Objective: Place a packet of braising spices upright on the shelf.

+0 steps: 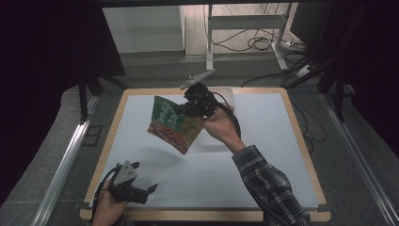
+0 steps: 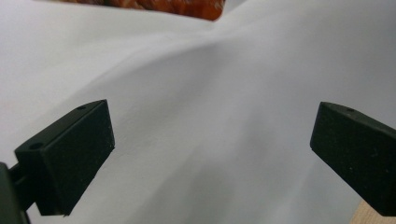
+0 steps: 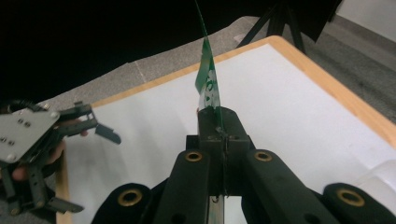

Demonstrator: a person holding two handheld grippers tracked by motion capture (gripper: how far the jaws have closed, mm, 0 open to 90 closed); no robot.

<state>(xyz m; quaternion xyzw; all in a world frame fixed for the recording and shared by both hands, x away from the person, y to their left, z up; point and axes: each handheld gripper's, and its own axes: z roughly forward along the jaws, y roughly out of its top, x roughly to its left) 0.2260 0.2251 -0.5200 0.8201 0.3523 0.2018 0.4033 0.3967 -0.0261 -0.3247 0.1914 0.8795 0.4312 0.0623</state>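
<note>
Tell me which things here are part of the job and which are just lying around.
Part of the job:
- green and orange printed food pouch, held up off the table
- right gripper, jaws shut on the pouch's edge
- left gripper, jaws open, low at the near table edge

Just lying about:
- white sheet covering the wooden table
- loose black cables on the floor beyond

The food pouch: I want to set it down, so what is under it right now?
The food pouch hangs in the right claw above the bare white table cover. The spot directly beneath stays hidden.
</note>
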